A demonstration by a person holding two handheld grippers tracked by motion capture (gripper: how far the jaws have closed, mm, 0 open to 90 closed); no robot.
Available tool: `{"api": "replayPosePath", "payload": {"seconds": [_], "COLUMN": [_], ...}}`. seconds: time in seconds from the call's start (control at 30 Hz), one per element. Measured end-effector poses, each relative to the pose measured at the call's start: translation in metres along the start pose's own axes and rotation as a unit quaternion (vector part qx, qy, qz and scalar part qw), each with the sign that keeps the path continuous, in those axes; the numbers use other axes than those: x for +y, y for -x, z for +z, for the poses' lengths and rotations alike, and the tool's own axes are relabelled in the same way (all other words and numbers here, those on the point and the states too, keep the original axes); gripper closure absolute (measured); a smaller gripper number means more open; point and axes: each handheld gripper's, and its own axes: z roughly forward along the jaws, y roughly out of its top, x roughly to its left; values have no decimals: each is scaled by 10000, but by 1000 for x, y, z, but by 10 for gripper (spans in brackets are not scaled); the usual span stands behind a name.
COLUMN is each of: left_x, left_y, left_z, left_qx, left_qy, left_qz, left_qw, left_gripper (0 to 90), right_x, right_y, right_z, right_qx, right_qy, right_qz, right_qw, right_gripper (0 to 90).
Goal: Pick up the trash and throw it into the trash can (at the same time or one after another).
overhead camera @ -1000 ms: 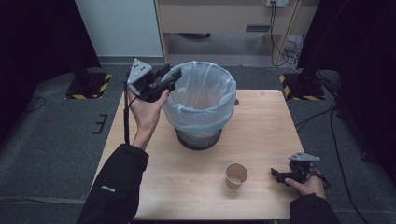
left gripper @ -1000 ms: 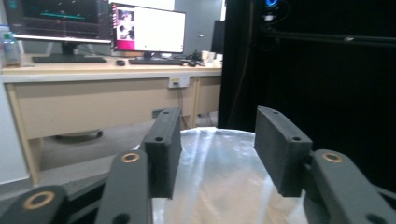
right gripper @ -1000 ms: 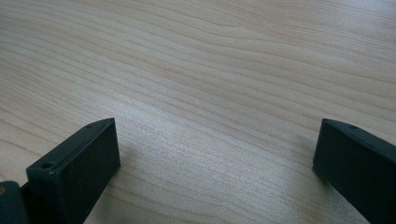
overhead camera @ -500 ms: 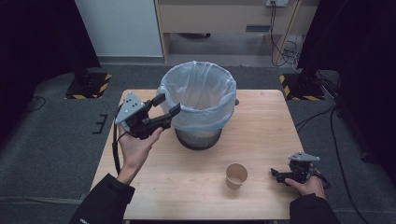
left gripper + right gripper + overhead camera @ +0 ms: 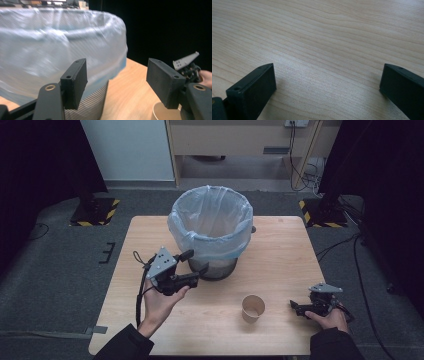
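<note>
A mesh waste bin [image 5: 214, 268] lined with a pale blue plastic bag [image 5: 210, 220] stands at the middle of the wooden table [image 5: 280, 255]. My left gripper [image 5: 196, 261] is held just in front of the bin's lower left side, open and holding nothing. In the left gripper view its jaws [image 5: 117, 80] frame the bag [image 5: 50, 47] and the bin's wall [image 5: 92, 105]. A brown paper cup [image 5: 253, 308] stands upright near the front, and its rim [image 5: 165, 113] shows low between the jaws. My right gripper [image 5: 299, 308] rests on the table right of the cup, open [image 5: 327, 85] over bare wood.
The table's front edge lies close under both hands. Bare wood [image 5: 324, 37] stretches ahead of the right gripper. Dark floor, a cabinet [image 5: 240, 140] and cables [image 5: 310, 175] lie beyond the table's far edge. The right hand's gripper [image 5: 187, 65] shows far off in the left gripper view.
My left gripper has come down and back from the bin's upper left rim to the bin's front left, low beside it. The right gripper and the cup have stayed put.
</note>
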Motion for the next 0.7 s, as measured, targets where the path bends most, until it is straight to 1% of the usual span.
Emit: {"api": "replayPosePath", "payload": {"seconds": [0.07, 0.1, 0.13, 0.17, 0.23, 0.27, 0.3, 0.37, 0.43, 0.47, 0.5, 0.57, 0.63, 0.7], "left_x": [-6, -6, -12, -12, -18, -23, -23, -27, -32, -37, -37, -43, -44, -47], "left_y": [4, 4, 9, 9, 14, 18, 18, 22, 27, 31, 31, 37, 39, 42], "left_z": [4, 4, 9, 9, 15, 21, 21, 27, 35, 40, 40, 49, 51, 59], "left_qx": [-64, -64, -116, -116, -185, -256, -256, -327, -413, -480, -480, -570, -593, -648], "left_qy": [-116, -116, -220, -220, -320, -440, -440, -524, -626, -714, -714, -813, -839, -902], "left_qz": [23, 23, 67, 67, 120, 156, 156, 184, 193, 194, 194, 216, 211, 166], "left_qw": [9999, 9999, 9997, 9997, 9992, 9986, 9986, 9979, 9970, 9961, 9961, 9948, 9945, 9937], "left_gripper": [325, 326, 326, 325, 325, 325, 325, 325, 326, 326, 326, 327, 330, 333], "right_x": [0, 0, 0, 0, 0, 0, 0, 0, 0, 0, 0, 0, 0, 0], "right_y": [0, 0, 0, 0, 0, 0, 0, 0, 0, 0, 0, 0, 0, 0], "right_z": [0, 0, 0, 0, 0, 0, 0, 0, 0, 0, 0, 0, 0, 0], "right_qx": [0, 0, 0, 0, 0, 0, 0, 0, 0, 0, 0, 0, 0, -2], "right_qy": [0, 0, 0, 0, 0, -1, -1, 0, 0, 1, 1, 0, 2, 5], "right_qz": [1, 1, 0, 0, -1, 7, 7, 1, 2, 1, 1, 0, -5, -4], "right_qw": [10000, 10000, 10000, 10000, 10000, 10000, 10000, 10000, 10000, 10000, 10000, 10000, 10000, 10000], "right_gripper": [7, 7, 7, 7, 7, 7, 7, 7, 7, 7, 7, 7, 7, 7]}}
